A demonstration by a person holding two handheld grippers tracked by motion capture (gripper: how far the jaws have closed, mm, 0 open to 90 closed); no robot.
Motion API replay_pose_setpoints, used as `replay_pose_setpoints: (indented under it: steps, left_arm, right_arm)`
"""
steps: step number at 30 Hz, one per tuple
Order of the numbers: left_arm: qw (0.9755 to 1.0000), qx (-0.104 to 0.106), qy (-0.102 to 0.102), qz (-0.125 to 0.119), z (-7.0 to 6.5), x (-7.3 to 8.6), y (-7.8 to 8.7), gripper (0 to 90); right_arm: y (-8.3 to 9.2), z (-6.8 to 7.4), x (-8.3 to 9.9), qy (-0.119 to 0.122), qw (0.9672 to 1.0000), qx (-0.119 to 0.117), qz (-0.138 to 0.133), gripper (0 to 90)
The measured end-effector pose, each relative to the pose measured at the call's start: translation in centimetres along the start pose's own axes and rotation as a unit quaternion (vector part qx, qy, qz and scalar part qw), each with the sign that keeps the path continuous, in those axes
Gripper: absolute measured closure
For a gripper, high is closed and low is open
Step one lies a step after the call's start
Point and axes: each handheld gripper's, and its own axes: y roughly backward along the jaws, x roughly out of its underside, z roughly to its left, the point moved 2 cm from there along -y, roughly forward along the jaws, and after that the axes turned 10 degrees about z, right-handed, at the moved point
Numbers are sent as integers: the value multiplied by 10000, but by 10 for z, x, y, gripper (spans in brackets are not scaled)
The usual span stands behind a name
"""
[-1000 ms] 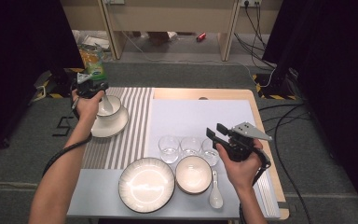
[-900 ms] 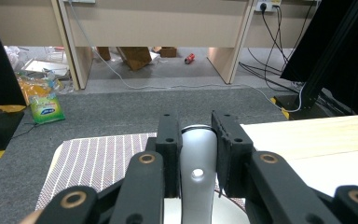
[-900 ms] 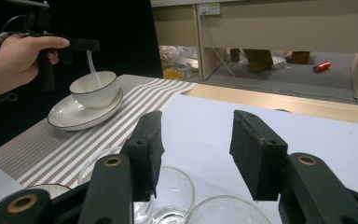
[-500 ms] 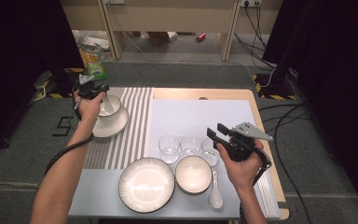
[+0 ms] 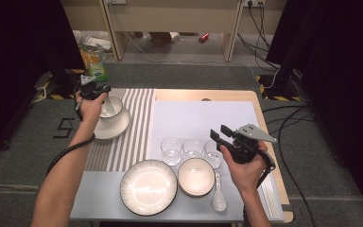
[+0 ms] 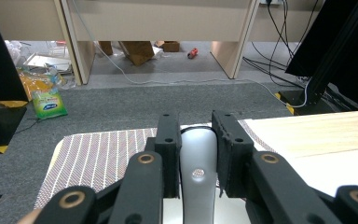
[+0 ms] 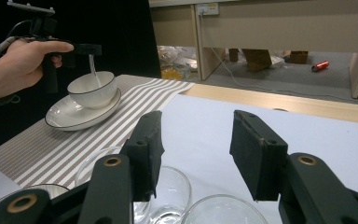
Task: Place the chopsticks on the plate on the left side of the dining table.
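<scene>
My left gripper [image 5: 99, 90] is shut on the handle of a white spoon [image 6: 196, 163], at the far left over the striped mat. The spoon [image 7: 93, 67] hangs down from the left gripper [image 7: 91, 48] into a white bowl [image 7: 93, 91], which stands on a white saucer [image 7: 74, 116]. From above, the bowl [image 5: 113, 109] and the saucer [image 5: 112, 128] lie just in front of that hand. My right gripper [image 5: 219, 132] is held above the table's right side, open, with nothing between its jaws. It points across several glasses toward the bowl.
Three clear glasses [image 5: 171, 150] stand in a row at mid-table. In front of them are a large white plate [image 5: 148, 185], a second bowl [image 5: 196, 176] and another white spoon [image 5: 219, 194]. A striped mat [image 5: 132, 127] covers the left part. A snack bag [image 5: 94, 61] lies on the floor beyond.
</scene>
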Motion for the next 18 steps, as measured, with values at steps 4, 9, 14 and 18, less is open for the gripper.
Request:
replay_pose_setpoints:
  steps: [4,9,14,18]
  left_arm:
    - [10000,-25,8,27,1,0,-2,722]
    - [10000,-21,-12,46,1,-1,-6,719]
    - [10000,-43,-23,69,1,-1,-10,718]
    - [9999,-63,-34,119,0,-1,-14,716]
  right_arm:
    - [0,-1,0,26,10000,26,-8,534]
    - [0,-2,0,10,10000,19,-35,534]
    - [0,-2,0,-13,10000,18,-34,534]
    - [1,-2,0,-20,10000,12,-38,534]
